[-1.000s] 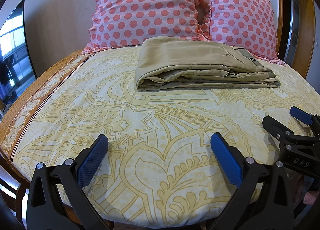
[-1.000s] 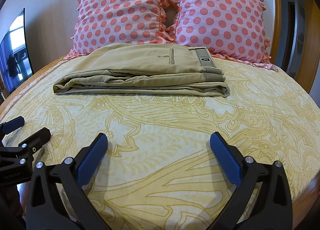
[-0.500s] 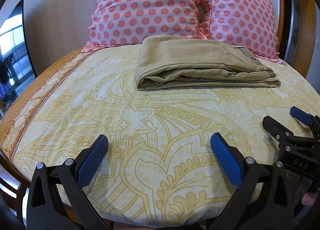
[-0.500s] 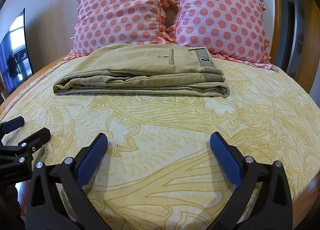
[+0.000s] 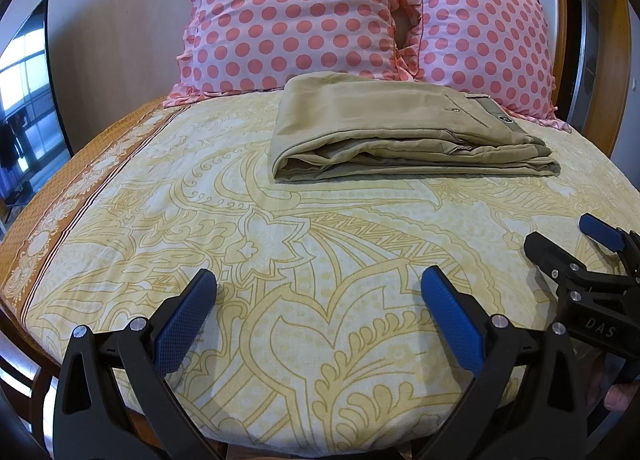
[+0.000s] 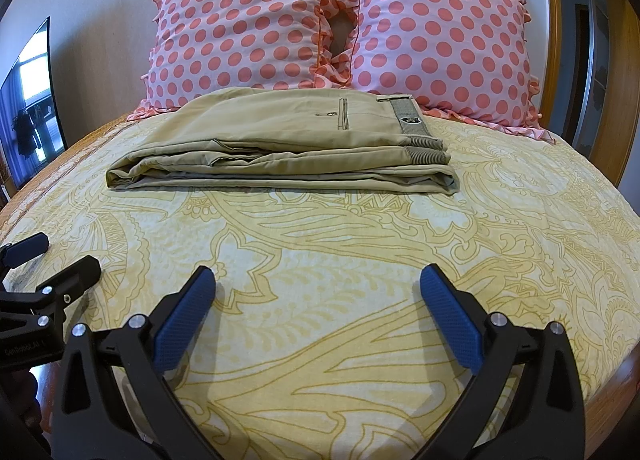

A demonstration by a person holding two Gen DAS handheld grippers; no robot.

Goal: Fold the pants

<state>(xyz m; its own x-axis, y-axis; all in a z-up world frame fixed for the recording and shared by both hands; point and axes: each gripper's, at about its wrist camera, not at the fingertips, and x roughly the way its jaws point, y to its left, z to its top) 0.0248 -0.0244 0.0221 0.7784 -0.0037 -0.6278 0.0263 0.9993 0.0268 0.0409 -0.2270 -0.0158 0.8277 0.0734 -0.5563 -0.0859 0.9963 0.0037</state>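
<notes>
Bed (image 5: 304, 260) unchanged: folded pants (image 6: 280, 156) still, hand-held grippers spread.

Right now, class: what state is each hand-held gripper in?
Left hand-held gripper: open, holding nothing.
Right hand-held gripper: open, holding nothing; the folded pants lie untouched.

The left gripper (image 5: 318, 300) and the right gripper (image 6: 318, 298) both point toward 12 o'clock (side by side), jaws spread wide, holding nothing.

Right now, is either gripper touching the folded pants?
Apart. Both wrist views show the left gripper and right gripper open, with a wide stretch of bedsheet between their fingertips and the folded pants.
</notes>
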